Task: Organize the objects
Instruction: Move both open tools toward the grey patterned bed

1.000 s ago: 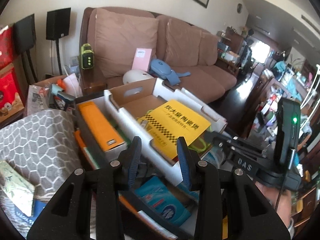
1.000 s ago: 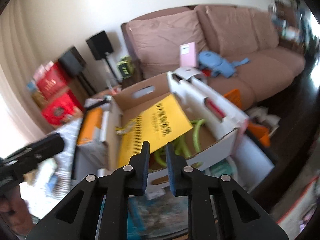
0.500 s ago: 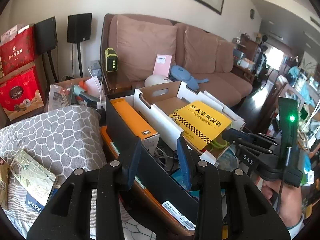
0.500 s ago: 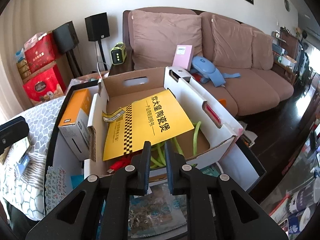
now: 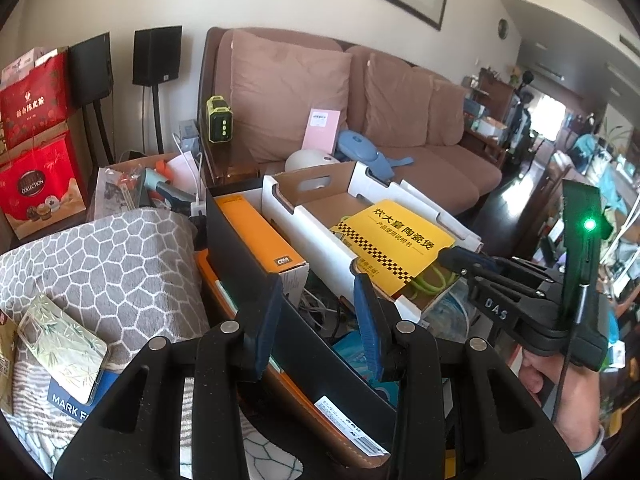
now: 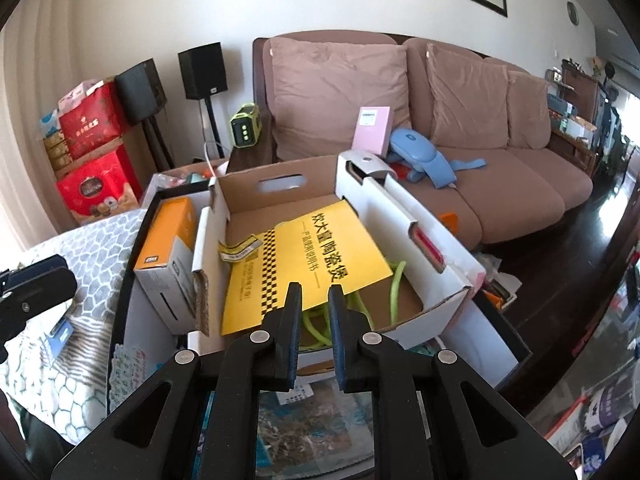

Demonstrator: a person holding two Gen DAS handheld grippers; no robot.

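Observation:
An open white cardboard box [image 6: 400,216] holds a yellow booklet [image 6: 304,264] lying over a green cable [image 6: 394,284]. It sits inside a larger black box [image 6: 132,264] beside an orange carton [image 6: 168,232]. My right gripper [image 6: 315,320] hovers over the white box's near edge, its jaws nearly closed with nothing between them. In the left wrist view the booklet [image 5: 394,244], orange carton [image 5: 256,232] and white box [image 5: 312,236] lie ahead. My left gripper [image 5: 316,320] stands open astride the black box's wall [image 5: 240,248], pads not pressing it. The right gripper [image 5: 452,256] reaches in from the right.
A grey patterned cloth [image 5: 100,264] with a phone case [image 5: 60,340] lies to the left. A brown sofa [image 6: 500,184] behind carries a pink box [image 6: 372,128] and a blue device [image 6: 420,156]. Red gift boxes [image 5: 36,184] and speakers stand by the wall. Loose packets lie under the box's front.
My left gripper has drawn back and leftward from over the white box to the black box's wall. The right wrist view has rolled level and lost its blur.

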